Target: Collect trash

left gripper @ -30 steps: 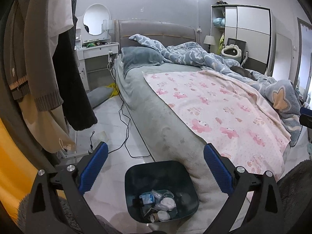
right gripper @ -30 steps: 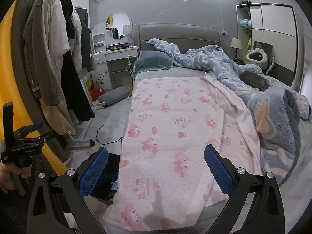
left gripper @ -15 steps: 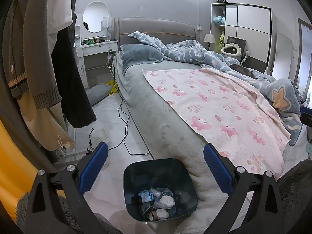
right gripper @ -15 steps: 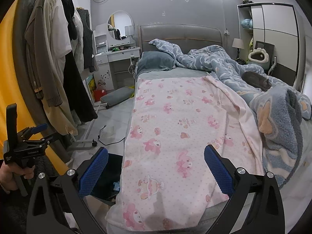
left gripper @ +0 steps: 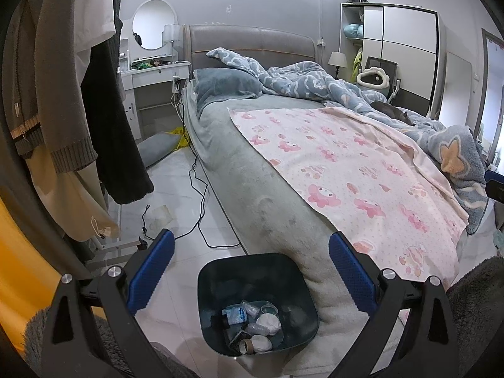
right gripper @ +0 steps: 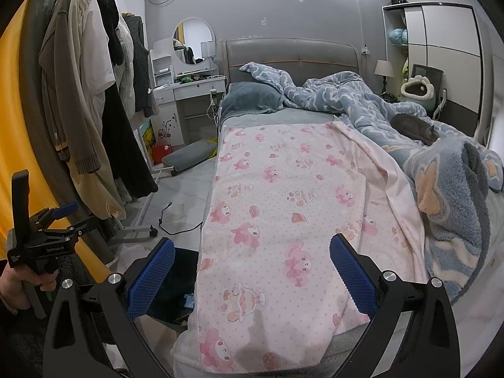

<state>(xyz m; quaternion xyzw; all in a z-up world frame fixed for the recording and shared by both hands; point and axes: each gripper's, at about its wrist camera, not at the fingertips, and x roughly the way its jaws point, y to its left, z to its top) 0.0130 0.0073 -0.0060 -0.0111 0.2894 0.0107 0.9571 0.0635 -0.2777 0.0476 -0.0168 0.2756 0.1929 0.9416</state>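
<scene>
A dark bin (left gripper: pixel 256 271) stands on the floor at the foot corner of the bed. Its bottom holds crumpled wrappers, tissues and a tape roll (left gripper: pixel 252 327). My left gripper (left gripper: pixel 251 271) is open and empty, hanging just above the bin. It also shows at the left in the right wrist view (right gripper: pixel 56 220). My right gripper (right gripper: pixel 252 277) is open and empty over the pink blanket (right gripper: pixel 283 204) at the bed's foot. The bin's edge (right gripper: pixel 179 283) shows by its left finger. A pale scrap of paper (left gripper: pixel 160 215) lies on the floor beside the bed.
Hanging clothes on a wheeled rack (left gripper: pixel 63 94) crowd the left. A black cable (left gripper: pixel 201 208) trails on the floor. A grey cushion (left gripper: pixel 157 151) lies near the vanity desk (left gripper: pixel 154 75). A grey cat (right gripper: pixel 414 127) sleeps on the blue duvet.
Both views have pulled back and risen slightly. The bin sits a little lower in the left wrist view. Both grippers stay open and empty.
</scene>
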